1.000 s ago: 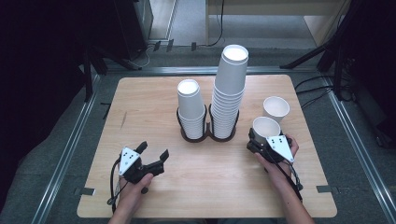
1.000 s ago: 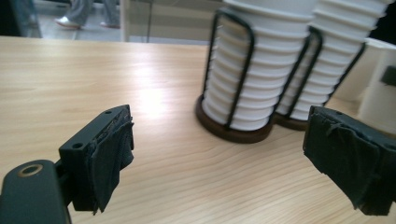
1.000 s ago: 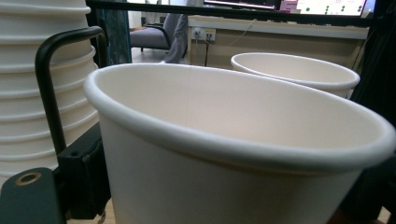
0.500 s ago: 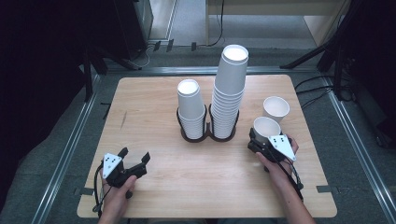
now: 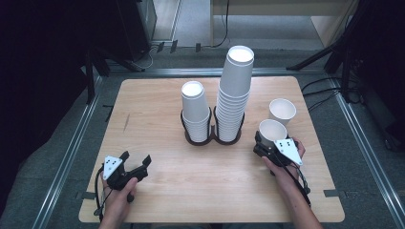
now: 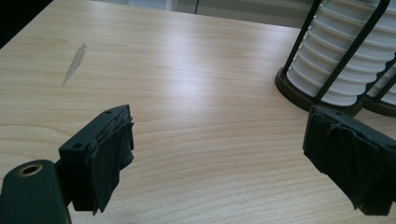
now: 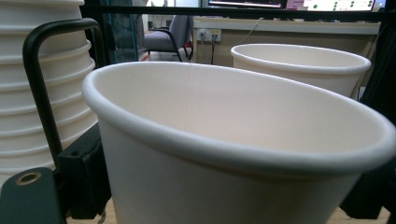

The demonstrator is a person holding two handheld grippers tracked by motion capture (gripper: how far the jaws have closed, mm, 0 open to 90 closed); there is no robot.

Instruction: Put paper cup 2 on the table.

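White cup [image 5: 272, 131] in right claw [image 5: 261, 143], left claw [image 5: 136, 161] low

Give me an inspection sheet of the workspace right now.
Surface: wooden table, one dark streak near its left edge.
Job's things: near paper cup between the right tool's jaws; second paper cup beyond it; short cup stack and tall cup stack in a black twin-ring holder.
Clutter: nothing seen.
Grippers: left tool open, empty; right tool shut on the near cup.
Cables: one trails from each tool.
Surroundings: metal frame, grey floor.
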